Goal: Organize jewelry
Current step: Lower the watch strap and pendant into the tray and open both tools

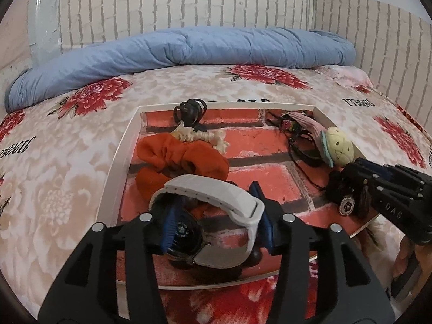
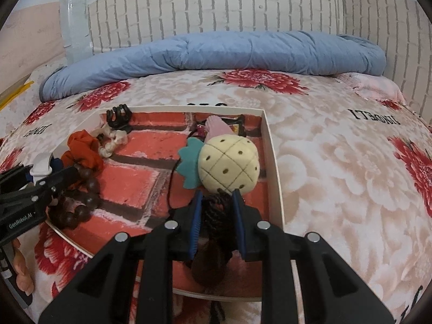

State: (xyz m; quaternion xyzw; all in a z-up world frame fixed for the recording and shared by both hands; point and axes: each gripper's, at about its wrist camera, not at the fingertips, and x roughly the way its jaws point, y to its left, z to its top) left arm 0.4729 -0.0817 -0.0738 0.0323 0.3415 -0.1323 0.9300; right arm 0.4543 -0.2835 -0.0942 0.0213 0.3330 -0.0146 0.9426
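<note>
Floral bedding covers the bed (image 1: 81,148) under my rig, with a blue duvet (image 1: 189,51) rolled along the brick-pattern wall behind and a shallow white-rimmed tray (image 1: 118,162) lined in red brick print lying in the middle. My left gripper (image 1: 216,216) has its jaws spread about as wide as the looped white strap of a watch (image 1: 216,197), and the blue pads press that strap from either side, so I read it as gripped; the dark watch face sits low between the fingers, over the tray's near left part. Just past it lie an orange scrunchie (image 1: 175,159), a cream scrunchie (image 1: 205,135) and a black claw clip (image 1: 189,112) near the far rim. From the right wrist view, brown wooden beads (image 2: 81,202) lie beside the left gripper near the tray's near edge. My right gripper (image 2: 217,213) has its jaws partly open around a black braided cord (image 2: 214,210); I cannot tell whether the pads actually pinch it. Right ahead of those tips sits a cream pineapple plush (image 2: 229,164) with a teal leaf, close to the tray's right wall, and behind it a pink piece (image 2: 216,127) with dark cords in the far right corner. Open lining remains in the tray's centre, and bare bedding lies to the right beyond the rim.
</note>
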